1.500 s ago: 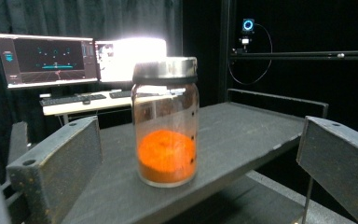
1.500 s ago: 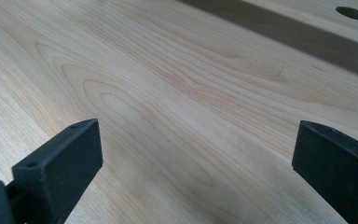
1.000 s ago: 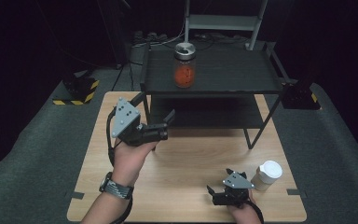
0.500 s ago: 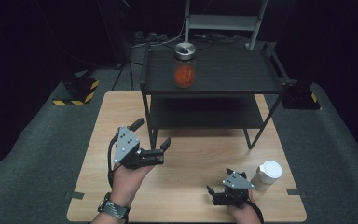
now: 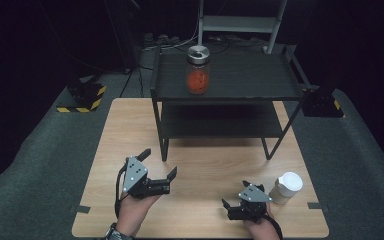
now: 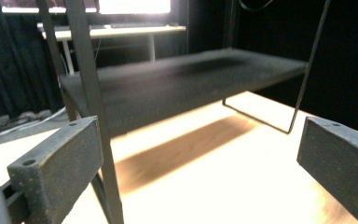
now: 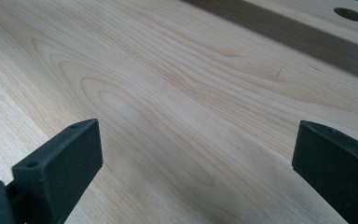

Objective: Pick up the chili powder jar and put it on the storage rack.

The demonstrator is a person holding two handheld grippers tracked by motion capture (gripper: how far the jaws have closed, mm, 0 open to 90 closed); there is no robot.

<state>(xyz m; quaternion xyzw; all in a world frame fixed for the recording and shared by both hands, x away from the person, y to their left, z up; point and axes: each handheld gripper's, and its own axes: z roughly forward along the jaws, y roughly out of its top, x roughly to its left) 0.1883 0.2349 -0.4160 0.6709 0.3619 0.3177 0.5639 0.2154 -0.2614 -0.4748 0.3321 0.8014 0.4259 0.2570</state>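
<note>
- Reaching in from the bottom of the high view, the left hand [image 5: 136, 209] holds the left gripper [image 5: 158, 163] over the near left part of the wooden table [image 5: 215, 165], with the wrist straight and the gripper pointing forward and a little to the right.
- Its jaws stand wide apart with nothing between them; in the left gripper view they frame the lower board of the black shelf [image 6: 177, 86] and one thin leg of it.
- The right hand [image 5: 260, 227] sits low at the near edge of the table, and the right gripper [image 5: 234, 194] points to the left, close over the wood.
- Its jaws are also apart and empty; the right gripper view shows bare wood grain between them.
- A white paper cup with a lid [image 5: 286, 187] stands just beside the right gripper, on its right side.
- A glass jar with red contents and a metal lid [image 5: 198, 70] stands upright on the top board of the shelf, well apart from both grippers.
</note>
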